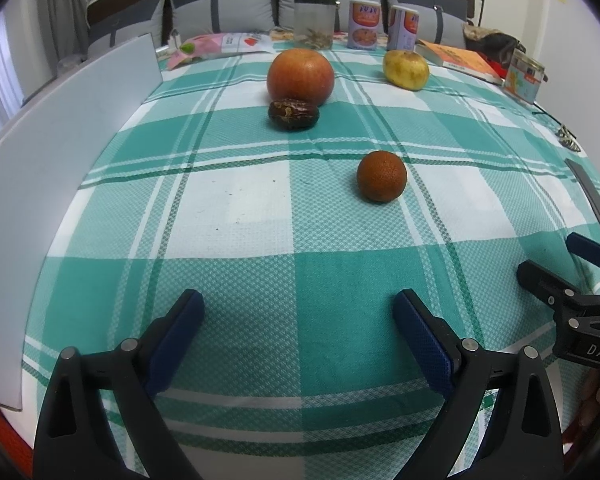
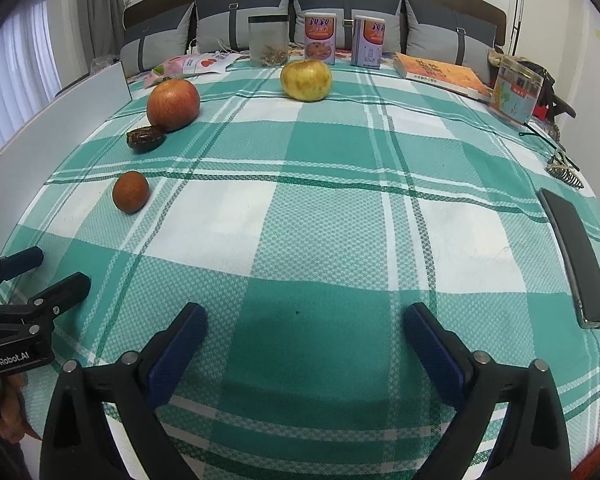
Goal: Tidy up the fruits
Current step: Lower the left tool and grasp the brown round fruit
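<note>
A red apple (image 1: 300,76) (image 2: 173,105) sits on the green checked cloth (image 1: 260,208), with a dark date (image 1: 293,114) (image 2: 145,139) touching its near side. A small orange (image 1: 381,176) (image 2: 131,192) lies nearer. A yellow pear (image 1: 405,69) (image 2: 306,80) lies at the back. My left gripper (image 1: 298,308) is open and empty over the near cloth. My right gripper (image 2: 306,320) is open and empty, and shows at the right edge of the left wrist view (image 1: 556,260). The left gripper shows at the left edge of the right wrist view (image 2: 56,268).
Along the back stand a clear jar (image 1: 314,22), two tins (image 1: 365,24), a book (image 1: 460,60) and a clear box (image 1: 524,76). A white board (image 1: 60,152) lines the left edge. A phone (image 2: 576,256) and a hair clip (image 2: 562,170) lie at the right.
</note>
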Demonstrator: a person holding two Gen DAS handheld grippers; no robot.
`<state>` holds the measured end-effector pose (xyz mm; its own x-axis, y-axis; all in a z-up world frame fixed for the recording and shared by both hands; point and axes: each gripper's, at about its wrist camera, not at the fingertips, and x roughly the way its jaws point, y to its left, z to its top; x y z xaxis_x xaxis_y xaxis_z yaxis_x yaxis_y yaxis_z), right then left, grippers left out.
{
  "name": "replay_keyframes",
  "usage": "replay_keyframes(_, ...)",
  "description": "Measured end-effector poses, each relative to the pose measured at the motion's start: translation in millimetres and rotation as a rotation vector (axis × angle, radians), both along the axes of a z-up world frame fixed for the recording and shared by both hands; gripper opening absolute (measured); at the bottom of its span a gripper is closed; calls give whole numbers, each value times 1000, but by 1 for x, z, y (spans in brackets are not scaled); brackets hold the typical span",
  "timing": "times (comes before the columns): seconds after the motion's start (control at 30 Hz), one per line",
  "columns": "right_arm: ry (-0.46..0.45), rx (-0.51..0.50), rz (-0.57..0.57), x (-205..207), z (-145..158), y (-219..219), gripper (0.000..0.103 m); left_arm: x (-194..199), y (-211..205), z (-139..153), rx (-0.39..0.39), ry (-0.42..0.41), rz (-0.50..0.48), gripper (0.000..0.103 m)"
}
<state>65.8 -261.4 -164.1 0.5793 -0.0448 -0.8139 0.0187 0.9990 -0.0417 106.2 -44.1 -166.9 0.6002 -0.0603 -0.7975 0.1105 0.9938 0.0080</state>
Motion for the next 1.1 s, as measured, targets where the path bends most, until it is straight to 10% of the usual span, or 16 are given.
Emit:
replay_keyframes(0.43, 0, -4, -3, 0, -1, 1, 103, 0, 3, 1, -28, 13, -27, 97)
replay_keyframes(0.63, 0, -5, -2, 0, -1, 1, 103, 15, -2, 23, -204, 24, -117, 96)
replay_keyframes(0.83, 0, -4, -2, 0, -1, 1, 103, 57, -36, 27, -140, -4, -174, 94)
replay_keyframes(0.97, 0, -4, -2, 1, -1, 1, 103, 77, -43, 12, -126, 62, -166, 48)
replay_keyframes(1.1, 1, -3, -1, 1, -1, 1, 103, 67, -43, 13, -84, 17, -187, 30)
